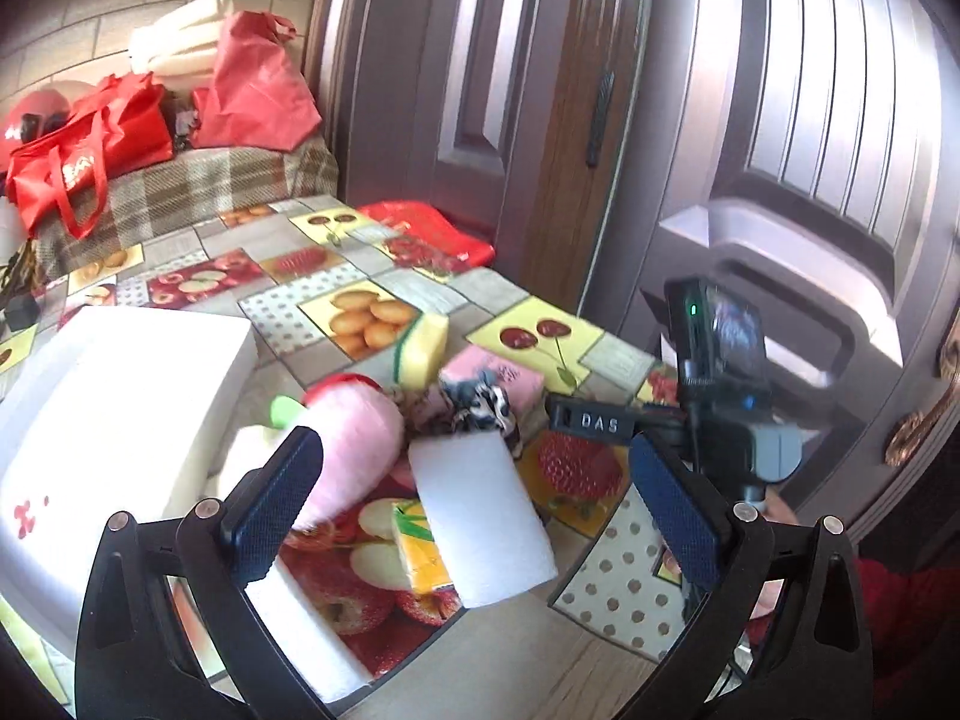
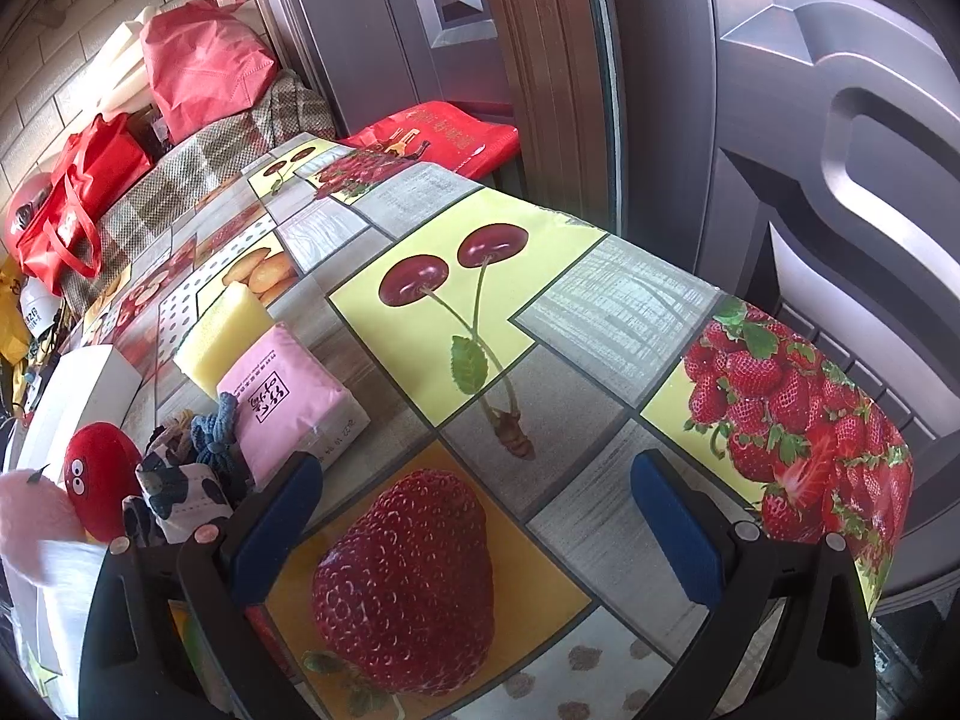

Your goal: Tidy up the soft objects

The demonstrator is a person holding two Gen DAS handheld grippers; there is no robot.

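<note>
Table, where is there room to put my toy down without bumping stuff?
The free patch is the table's right side: cherry square, big strawberry picture, out to the door-side edge. The left is crowded: pink tissue pack, yellow sponge, cow-print cloth, red plush and white foam box sit bunched.

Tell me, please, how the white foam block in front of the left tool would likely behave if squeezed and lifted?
The foam block looks porous and thick, so it is probably very light and would dent under the pads. It rests tilted on a yellow pack, so a push may slide or tip it. The left tool is open wide enough to straddle it.
</note>
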